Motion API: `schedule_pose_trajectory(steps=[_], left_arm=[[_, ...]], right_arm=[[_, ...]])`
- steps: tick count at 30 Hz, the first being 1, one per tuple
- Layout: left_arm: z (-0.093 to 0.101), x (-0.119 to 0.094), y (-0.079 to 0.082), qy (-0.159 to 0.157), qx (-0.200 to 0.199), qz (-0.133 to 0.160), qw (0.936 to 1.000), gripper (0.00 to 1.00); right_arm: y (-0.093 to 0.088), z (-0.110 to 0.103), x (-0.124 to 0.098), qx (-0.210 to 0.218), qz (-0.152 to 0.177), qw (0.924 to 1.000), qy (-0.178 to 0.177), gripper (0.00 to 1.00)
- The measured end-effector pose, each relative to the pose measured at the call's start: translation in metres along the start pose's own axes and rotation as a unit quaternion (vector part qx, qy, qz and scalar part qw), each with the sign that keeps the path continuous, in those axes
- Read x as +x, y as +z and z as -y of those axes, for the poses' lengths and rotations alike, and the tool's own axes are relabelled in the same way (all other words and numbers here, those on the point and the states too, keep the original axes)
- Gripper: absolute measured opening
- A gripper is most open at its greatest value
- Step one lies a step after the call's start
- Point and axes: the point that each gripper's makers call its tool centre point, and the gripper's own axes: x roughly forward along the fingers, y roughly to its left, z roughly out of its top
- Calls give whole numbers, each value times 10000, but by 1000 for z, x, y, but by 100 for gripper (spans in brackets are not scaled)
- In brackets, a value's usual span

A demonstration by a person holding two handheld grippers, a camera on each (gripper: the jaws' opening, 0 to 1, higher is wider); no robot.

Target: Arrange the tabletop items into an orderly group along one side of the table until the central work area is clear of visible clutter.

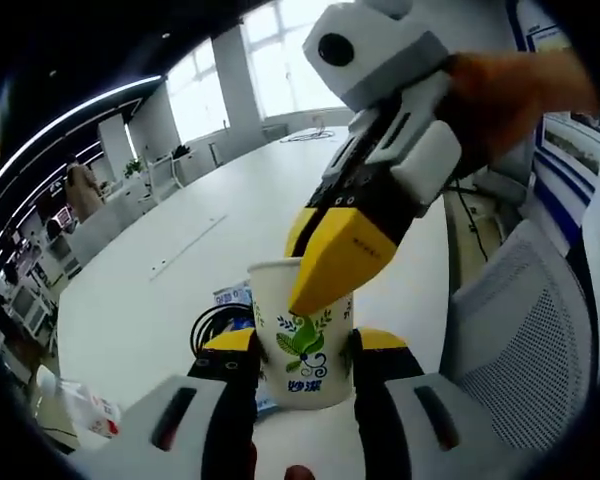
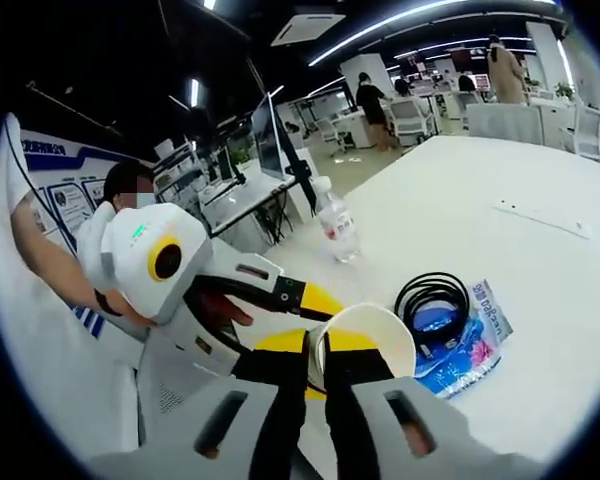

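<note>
Left gripper view: paper cup (image 1: 305,335) sits upright between the left gripper (image 1: 305,365) jaws, clamped on its lower body, yellow tips either side. Right gripper (image 1: 335,270) comes in from above, one yellow jaw over the cup's rim; looks pinched on the rim wall.

Right gripper view: right gripper (image 2: 317,365) jaws nearly together on the near rim of the cup (image 2: 365,340), one inside, one outside. Left gripper (image 2: 280,300) comes in from the left, holding the cup body. So both are closed on the same cup, which is held just above the white table (image 2: 540,200); can't tell if its base touches.

Other clutter: coiled black cable (image 2: 435,300) lying on a blue packet (image 2: 470,345), just beside the cup; water bottle (image 2: 335,225) upright further back near the table edge.

Judgement: step is a handover or steadying of the cup. To do it well, one gripper should let go before the other moves, or the thin paper wall will crush or tear. Keep it upright, contents unknown. Set it at the table side near the bottle, then fetch cable and packet.
</note>
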Motion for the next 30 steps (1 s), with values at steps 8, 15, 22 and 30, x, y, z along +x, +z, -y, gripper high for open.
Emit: schedule_pose_trajectory(steps=[8, 15, 22, 30], left_arm=[[2, 1, -1, -33, -29, 12, 10000, 36], [1, 1, -3, 8, -96, 28, 9999, 36], [-5, -1, -5, 158, -94, 21, 9998, 38], [-14, -2, -12, 355, -54, -114, 9993, 40]], right_arm=[[-3, -2, 3, 244, -2, 9997, -2, 1], [-4, -4, 5, 285, -36, 9996, -4, 0], [-1, -3, 12, 222, -15, 9997, -73, 0], [-1, -6, 22, 57, -77, 9999, -124, 0]])
